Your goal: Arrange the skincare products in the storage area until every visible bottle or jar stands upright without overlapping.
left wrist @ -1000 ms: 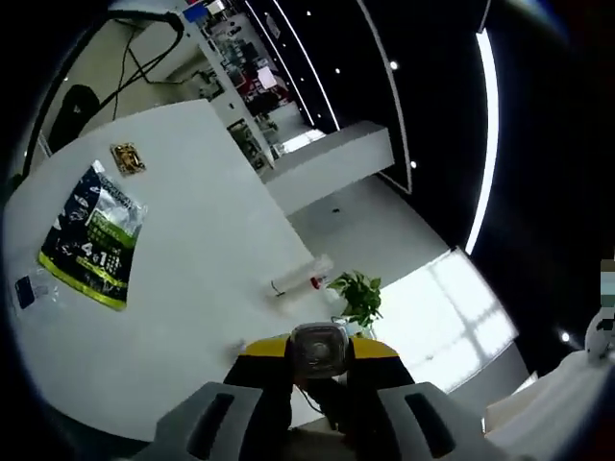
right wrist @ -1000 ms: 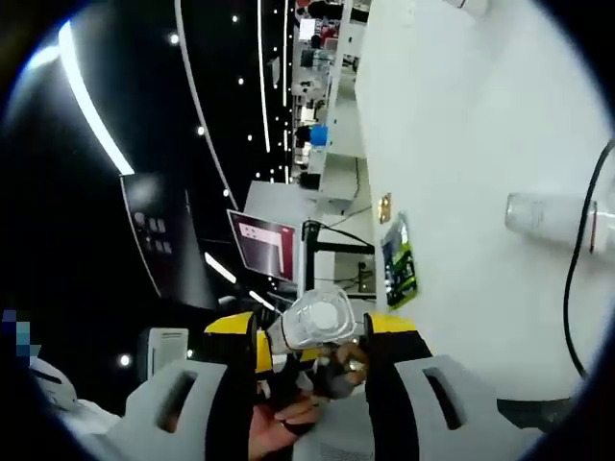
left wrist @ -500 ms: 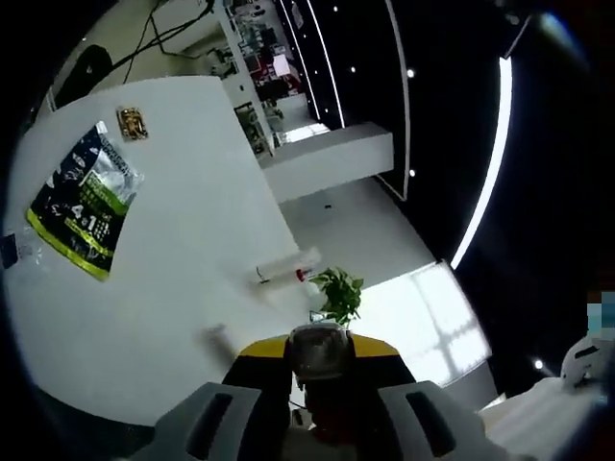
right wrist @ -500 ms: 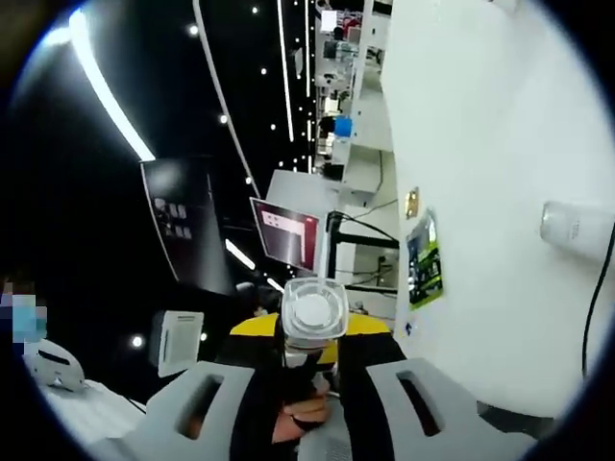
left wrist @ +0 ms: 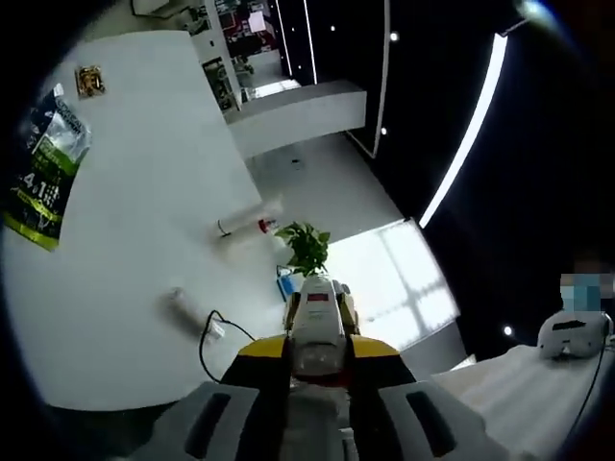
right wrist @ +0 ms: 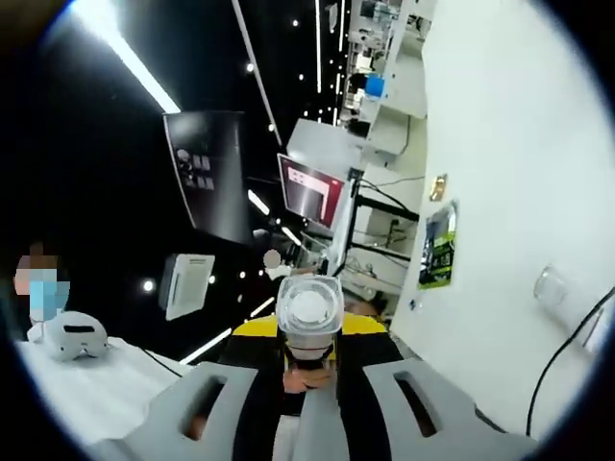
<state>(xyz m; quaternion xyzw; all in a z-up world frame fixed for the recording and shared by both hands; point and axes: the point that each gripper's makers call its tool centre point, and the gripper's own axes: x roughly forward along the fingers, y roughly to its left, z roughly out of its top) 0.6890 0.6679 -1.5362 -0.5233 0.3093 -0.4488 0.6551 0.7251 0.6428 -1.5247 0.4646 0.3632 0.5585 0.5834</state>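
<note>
Between each gripper's closed jaws, one clear bottle: left gripper (left wrist: 317, 384), right gripper (right wrist: 307, 384); contents indiscernible.

The bottle (left wrist: 318, 331) between the left jaws is hidden below its shoulders, its label too blurred to read. In the right gripper view, another bottle (right wrist: 308, 309) shows just its cap end. A green packet (left wrist: 40, 173) is cut off at the view's edge. The clear tube (right wrist: 551, 286) is small and blurred.
</note>
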